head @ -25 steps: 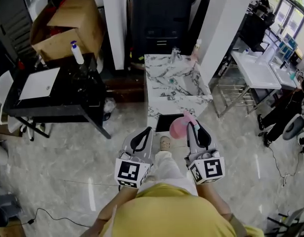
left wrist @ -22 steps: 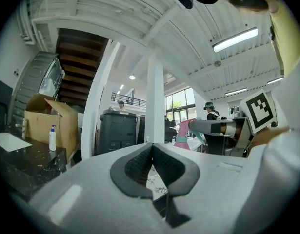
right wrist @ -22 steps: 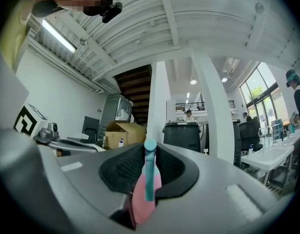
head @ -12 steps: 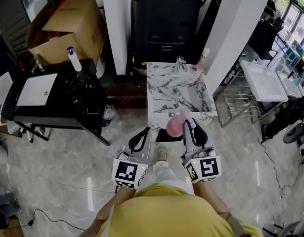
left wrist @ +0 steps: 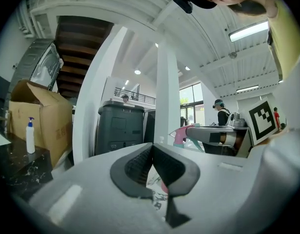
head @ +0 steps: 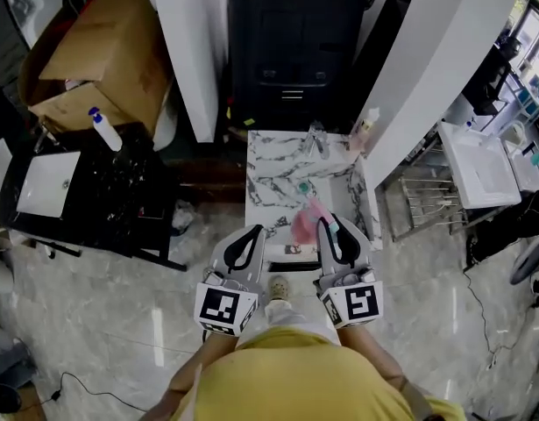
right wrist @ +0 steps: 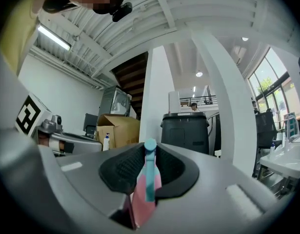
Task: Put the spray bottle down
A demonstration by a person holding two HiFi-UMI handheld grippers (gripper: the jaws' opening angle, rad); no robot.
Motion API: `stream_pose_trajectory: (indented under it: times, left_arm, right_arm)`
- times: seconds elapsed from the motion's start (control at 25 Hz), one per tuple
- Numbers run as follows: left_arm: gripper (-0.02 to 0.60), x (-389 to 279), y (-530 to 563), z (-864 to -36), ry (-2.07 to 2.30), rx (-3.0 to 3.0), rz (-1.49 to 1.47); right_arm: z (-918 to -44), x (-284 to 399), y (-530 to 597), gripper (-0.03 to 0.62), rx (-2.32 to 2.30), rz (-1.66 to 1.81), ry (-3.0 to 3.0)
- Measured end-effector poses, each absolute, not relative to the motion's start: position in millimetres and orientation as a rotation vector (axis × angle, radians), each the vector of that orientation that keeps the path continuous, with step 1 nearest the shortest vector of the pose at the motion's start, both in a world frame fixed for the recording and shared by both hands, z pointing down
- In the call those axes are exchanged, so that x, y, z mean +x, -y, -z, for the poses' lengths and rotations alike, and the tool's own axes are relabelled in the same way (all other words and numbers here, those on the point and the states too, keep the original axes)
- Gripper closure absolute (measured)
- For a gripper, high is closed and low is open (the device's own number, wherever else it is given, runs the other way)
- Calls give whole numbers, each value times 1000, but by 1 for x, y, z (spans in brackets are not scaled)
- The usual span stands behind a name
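Note:
A pink spray bottle point(head: 302, 224) with a teal trigger hangs in my right gripper point(head: 327, 223), over the front edge of the marble sink counter point(head: 271, 175). In the right gripper view the pads are shut on the bottle point(right wrist: 141, 195), its teal nozzle sticking up between them at the right gripper's point(right wrist: 150, 149) tips. My left gripper point(head: 254, 231) is level beside it to the left, holding nothing. The left gripper view shows my left gripper point(left wrist: 152, 148) with its pads touching, and the pink bottle point(left wrist: 181, 132) off to the right.
A faucet point(head: 315, 139) and a small bottle point(head: 368, 126) stand at the counter's back. Behind it are a black bin point(head: 291, 33) and white pillars point(head: 186, 55). At the left, a black table point(head: 94, 202) carries a white spray bottle point(head: 103, 129), with a cardboard box point(head: 98, 46) behind it.
Both grippers have moved forward together toward the marble counter. The pink bottle, still gripped, has gone from over the floor to the counter's front edge.

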State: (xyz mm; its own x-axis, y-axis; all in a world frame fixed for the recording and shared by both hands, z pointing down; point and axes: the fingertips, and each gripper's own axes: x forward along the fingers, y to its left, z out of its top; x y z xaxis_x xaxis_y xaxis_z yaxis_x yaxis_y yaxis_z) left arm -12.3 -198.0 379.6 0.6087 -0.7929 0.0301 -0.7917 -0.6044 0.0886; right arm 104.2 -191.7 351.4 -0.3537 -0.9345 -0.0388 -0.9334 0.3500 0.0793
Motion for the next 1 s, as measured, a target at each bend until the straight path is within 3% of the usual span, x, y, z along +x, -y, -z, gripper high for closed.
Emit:
stream_pose_trajectory:
  times: [0.56, 1.0]
  left_arm:
    - [578, 32, 319, -394, 1397, 2741, -32]
    - [578, 36, 383, -402, 1327, 2773, -96]
  right_arm:
    - [-378, 136, 330, 526, 1708, 176, 2626]
    - [-394, 120, 406, 525, 1714, 213, 2622]
